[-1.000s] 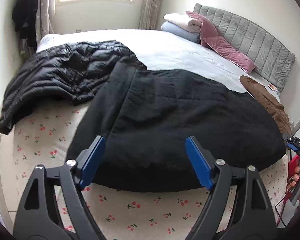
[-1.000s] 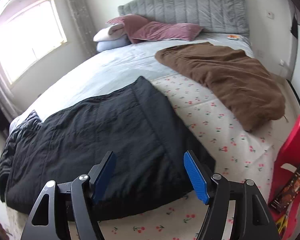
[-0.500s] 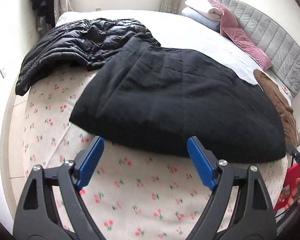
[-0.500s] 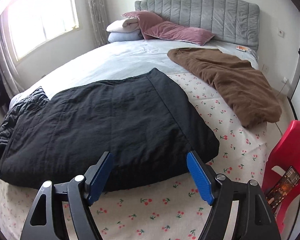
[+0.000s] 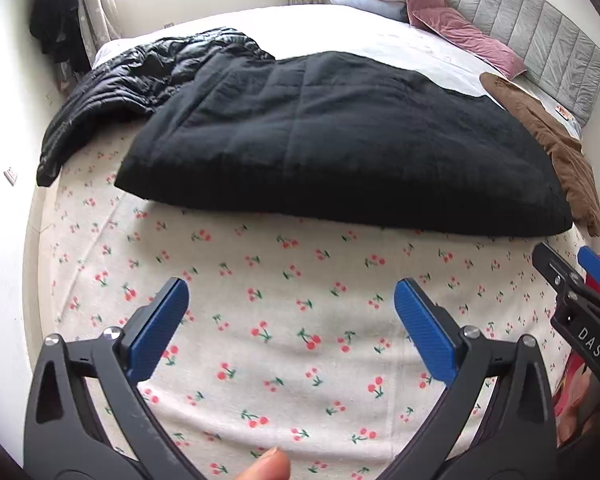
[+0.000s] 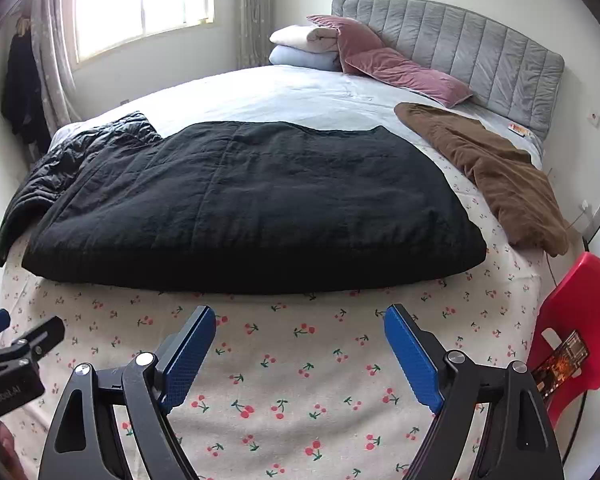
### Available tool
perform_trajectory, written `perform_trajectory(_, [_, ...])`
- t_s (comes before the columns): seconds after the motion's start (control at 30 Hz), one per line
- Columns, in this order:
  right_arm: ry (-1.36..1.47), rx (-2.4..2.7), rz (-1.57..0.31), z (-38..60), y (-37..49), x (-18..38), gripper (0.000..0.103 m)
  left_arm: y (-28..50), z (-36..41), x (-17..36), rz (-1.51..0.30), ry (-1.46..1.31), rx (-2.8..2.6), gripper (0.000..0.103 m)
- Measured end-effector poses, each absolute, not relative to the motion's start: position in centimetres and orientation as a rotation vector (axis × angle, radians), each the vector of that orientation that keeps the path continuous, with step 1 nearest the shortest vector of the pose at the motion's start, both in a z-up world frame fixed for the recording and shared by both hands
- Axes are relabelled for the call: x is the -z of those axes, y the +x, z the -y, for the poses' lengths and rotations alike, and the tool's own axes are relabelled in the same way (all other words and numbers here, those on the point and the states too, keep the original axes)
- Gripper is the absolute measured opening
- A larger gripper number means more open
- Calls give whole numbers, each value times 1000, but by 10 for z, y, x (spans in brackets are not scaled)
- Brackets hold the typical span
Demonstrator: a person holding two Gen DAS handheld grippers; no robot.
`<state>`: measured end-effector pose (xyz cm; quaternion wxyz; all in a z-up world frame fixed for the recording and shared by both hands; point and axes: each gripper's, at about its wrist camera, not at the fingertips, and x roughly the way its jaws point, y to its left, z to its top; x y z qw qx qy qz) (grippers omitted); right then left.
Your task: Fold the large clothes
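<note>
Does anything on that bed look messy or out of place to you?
Mostly tidy. The black quilted garment lies folded flat on the cherry-print sheet. Two things look untidy: a shiny black puffer jacket crumpled at the bed's far corner near the window, and a brown garment strewn loosely along the opposite edge by the headboard.

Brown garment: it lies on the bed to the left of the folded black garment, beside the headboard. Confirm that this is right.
Not quite. The right wrist view shows the brown garment to the right of the folded black garment, not the left. It does lie on the bed, beside the headboard.
</note>
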<state>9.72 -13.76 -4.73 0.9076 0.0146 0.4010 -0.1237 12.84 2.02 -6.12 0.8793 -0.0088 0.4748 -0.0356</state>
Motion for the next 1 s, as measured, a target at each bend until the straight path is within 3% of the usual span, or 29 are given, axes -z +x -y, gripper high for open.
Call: perform_trajectory(1.0, [28,245,-857,131,107,62,87,128,-11,76,-1005,29,63,102])
